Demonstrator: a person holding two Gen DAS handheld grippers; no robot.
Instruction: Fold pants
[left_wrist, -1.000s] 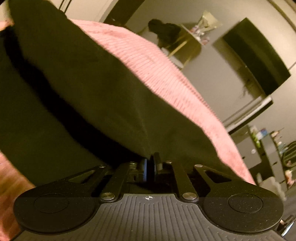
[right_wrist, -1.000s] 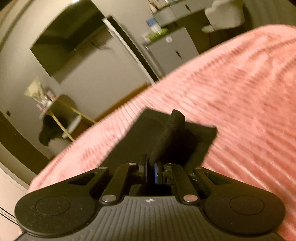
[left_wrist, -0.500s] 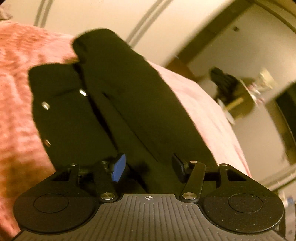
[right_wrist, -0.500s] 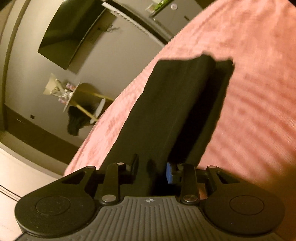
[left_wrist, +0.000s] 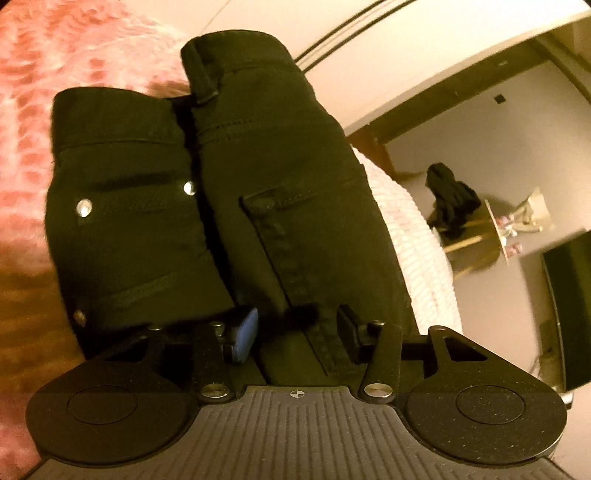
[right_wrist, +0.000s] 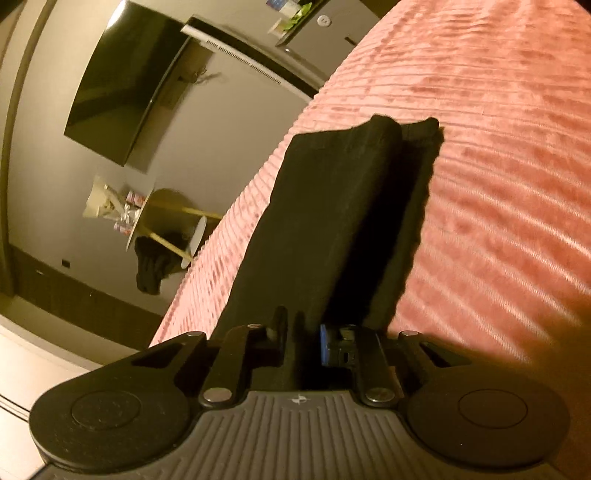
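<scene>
Right now the pink bedspread (right_wrist: 498, 155) carries my black pants (left_wrist: 280, 206), one half folded over the other lengthwise. The upper layer sits a little off the lower one, so I judge it could slump sideways if either hand drags cloth while pulling away. My left gripper (left_wrist: 297, 328) stands released, fingers spread either side of the seat seam by the pocket. My right gripper (right_wrist: 303, 341) is likewise parted, straddling the leg, which stretches ahead of it.

Bedroom, pink bedspread (right_wrist: 498, 147), wall television (right_wrist: 125, 85)
</scene>
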